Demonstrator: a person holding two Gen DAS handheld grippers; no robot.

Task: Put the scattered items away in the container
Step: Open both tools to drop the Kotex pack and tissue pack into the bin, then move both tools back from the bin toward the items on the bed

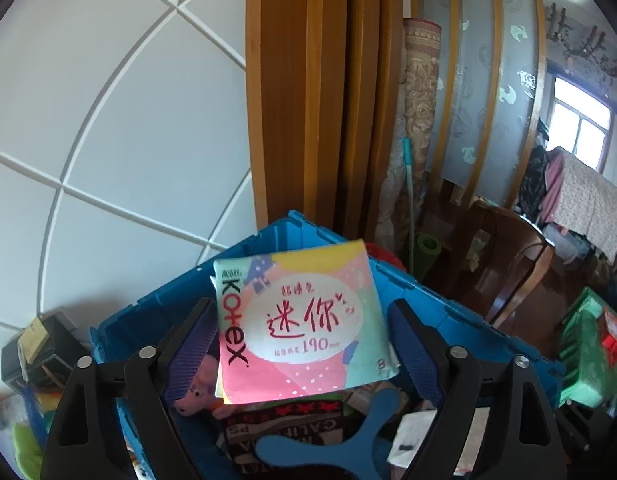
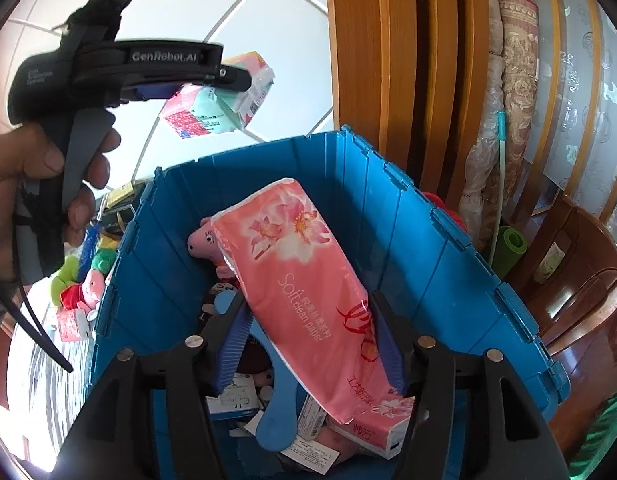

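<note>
A blue plastic crate (image 1: 440, 312) (image 2: 424, 240) holds several items, among them a pink pig toy (image 2: 200, 242) and a blue three-armed piece (image 1: 328, 436). My left gripper (image 1: 304, 340) stands open above the crate. A pastel Kotex pack (image 1: 304, 320) sits between its fingers, apart from both pads. In the right wrist view the same left gripper (image 2: 232, 76) and pack (image 2: 216, 108) show above the crate's far rim. My right gripper (image 2: 308, 344) is shut on a pink soft paper pack (image 2: 304, 280), which is tilted inside the crate.
Plush toys (image 2: 84, 280) and a small red carton (image 2: 70, 324) lie on the table left of the crate. A black box (image 1: 32, 352) stands at far left. Wooden door panels (image 1: 320, 92), a rolled rug (image 2: 520, 88) and a wooden chair (image 2: 580, 296) are behind and to the right.
</note>
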